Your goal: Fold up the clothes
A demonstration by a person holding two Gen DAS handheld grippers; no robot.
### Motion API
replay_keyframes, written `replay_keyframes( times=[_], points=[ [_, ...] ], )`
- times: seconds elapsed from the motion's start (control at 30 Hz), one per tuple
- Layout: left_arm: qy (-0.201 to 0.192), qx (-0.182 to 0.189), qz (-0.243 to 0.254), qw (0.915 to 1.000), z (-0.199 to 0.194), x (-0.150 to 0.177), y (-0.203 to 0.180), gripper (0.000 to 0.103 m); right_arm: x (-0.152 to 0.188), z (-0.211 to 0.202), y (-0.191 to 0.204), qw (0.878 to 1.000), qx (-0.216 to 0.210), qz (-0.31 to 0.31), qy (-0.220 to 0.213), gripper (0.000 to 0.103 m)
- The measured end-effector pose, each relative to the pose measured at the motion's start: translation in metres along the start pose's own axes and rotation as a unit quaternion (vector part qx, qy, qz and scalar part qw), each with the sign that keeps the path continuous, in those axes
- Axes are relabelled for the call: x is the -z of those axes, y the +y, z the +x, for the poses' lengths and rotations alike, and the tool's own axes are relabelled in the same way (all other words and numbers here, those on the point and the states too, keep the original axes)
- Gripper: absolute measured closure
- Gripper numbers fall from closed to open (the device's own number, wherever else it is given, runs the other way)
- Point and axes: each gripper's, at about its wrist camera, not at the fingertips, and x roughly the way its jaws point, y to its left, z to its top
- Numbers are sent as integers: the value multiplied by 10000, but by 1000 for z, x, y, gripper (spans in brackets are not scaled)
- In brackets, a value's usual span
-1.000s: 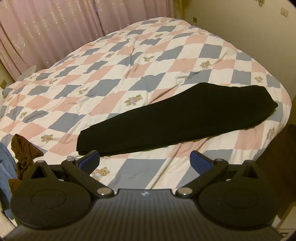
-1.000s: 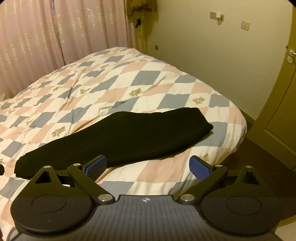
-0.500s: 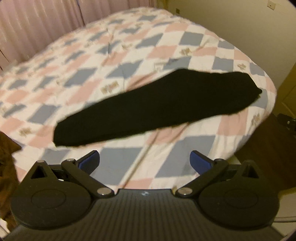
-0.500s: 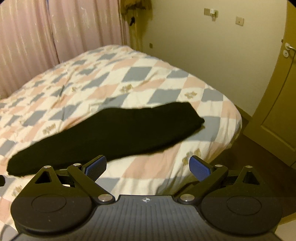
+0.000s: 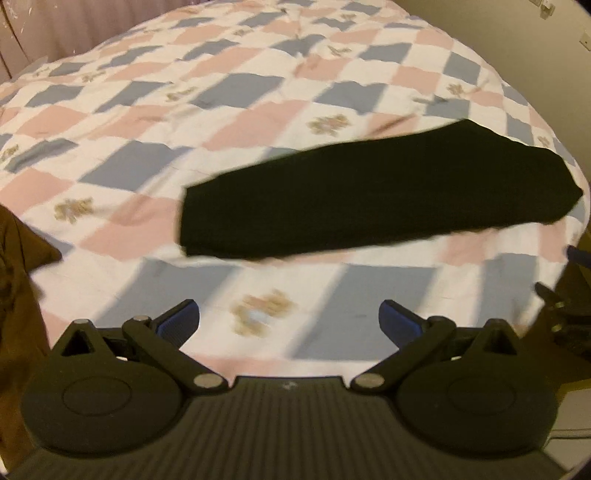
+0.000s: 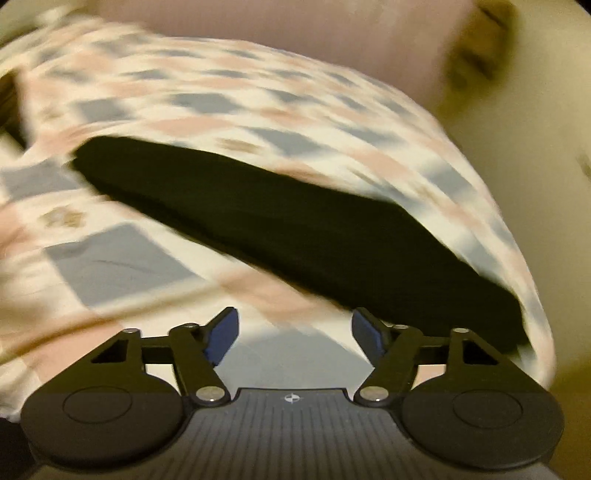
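Observation:
A long black garment [image 5: 376, 195] lies folded lengthwise on the bed, narrow end to the left, wide end near the bed's right edge. It also shows in the blurred right wrist view [image 6: 295, 236]. My left gripper [image 5: 290, 319] is open and empty above the bedspread, short of the garment's narrow end. My right gripper [image 6: 295, 334] is open, its jaws narrower than the left's, empty, just in front of the garment's wide end.
The bed carries a pink, blue and white diamond quilt [image 5: 229, 85] with teddy bears. A brown garment [image 5: 22, 251] lies at the bed's left edge. The other gripper's tip [image 5: 565, 295] shows at the right edge. Pink curtains [image 6: 295, 33] hang behind.
Both grippers have dropped toward the bed and closer to the black garment. The right gripper's jaws have narrowed and its view has tilted and blurred. The garment has not moved.

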Motion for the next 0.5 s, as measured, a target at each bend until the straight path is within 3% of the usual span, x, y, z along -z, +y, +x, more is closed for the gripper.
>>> replay_keyframes(
  times=[0.07,0.2,0.33,0.5],
  points=[
    [-33,16,36,10000,13,-2,35,1,-21,25,42,9985,-227,-456,-208,48],
    [-55,16,178,9998,32,-11,89,1,-63,67,116,9902,-667,-1033,-662,50],
    [-275,213,533,9980,30,-24,116,1,-103,107,171,9789,-926,-1517,-1012,60],
    [-375,407,939,9940,35,-38,135,1,-135,141,220,9641,-1054,-2011,-1381,60]
  ],
)
